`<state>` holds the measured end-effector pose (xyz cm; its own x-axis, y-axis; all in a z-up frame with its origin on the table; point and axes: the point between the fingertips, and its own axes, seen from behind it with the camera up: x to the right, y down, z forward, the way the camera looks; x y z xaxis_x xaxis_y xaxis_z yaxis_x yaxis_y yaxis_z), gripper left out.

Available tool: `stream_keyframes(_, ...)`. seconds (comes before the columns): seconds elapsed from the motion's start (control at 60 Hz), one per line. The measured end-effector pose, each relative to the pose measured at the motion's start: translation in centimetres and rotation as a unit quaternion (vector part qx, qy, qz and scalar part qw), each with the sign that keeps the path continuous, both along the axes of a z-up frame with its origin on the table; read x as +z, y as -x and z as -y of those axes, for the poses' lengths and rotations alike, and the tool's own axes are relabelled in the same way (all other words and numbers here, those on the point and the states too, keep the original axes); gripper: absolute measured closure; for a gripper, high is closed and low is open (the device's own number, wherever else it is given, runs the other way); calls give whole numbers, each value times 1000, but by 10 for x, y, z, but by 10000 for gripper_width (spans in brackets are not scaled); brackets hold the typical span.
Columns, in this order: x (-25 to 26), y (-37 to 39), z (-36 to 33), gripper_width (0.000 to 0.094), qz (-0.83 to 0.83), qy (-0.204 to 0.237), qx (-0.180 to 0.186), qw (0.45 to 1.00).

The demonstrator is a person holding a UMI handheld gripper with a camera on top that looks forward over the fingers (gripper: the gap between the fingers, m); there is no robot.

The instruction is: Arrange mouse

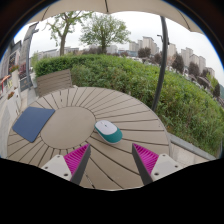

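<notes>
A white and teal computer mouse (108,130) lies on the round wooden slatted table (120,105), just ahead of my fingers and a little toward the right one. A dark blue mouse pad (32,123) lies flat on the table to the left of the mouse, apart from it. My gripper (111,160) is open and empty, held above the table's near part. Its magenta pads (76,157) stand wide apart, with bare table between them.
A wooden bench (52,80) stands beyond the table on the left. A dark pole (163,55) rises behind the table on the right. A green hedge (150,80) and trees lie beyond. The table's edge curves off at right.
</notes>
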<state>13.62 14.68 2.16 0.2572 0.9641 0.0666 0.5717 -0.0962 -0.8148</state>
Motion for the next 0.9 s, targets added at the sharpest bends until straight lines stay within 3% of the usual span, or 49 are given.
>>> stream_keyframes(0.383, -35, 81, -36, 81, 21, 23, -8, 999)
stream_keyframes(0.733, -40, 94, -50, 91, 29, 34, -12, 999)
stream_keyframes(0.767, -39, 95, -50, 142, 28, 35, -11, 999)
stream_keyframes(0.783, -40, 96, -48, 251, 29, 34, -7, 999)
stream_keyframes(0.8, -40, 97, -46, 448, 33, 30, 2, 999)
stream_keyframes(0.817, -40, 97, -48, 493, 39, 19, 6, 999)
stream_keyframes(0.9, -36, 97, -48, 516, 71, -7, 15, 997)
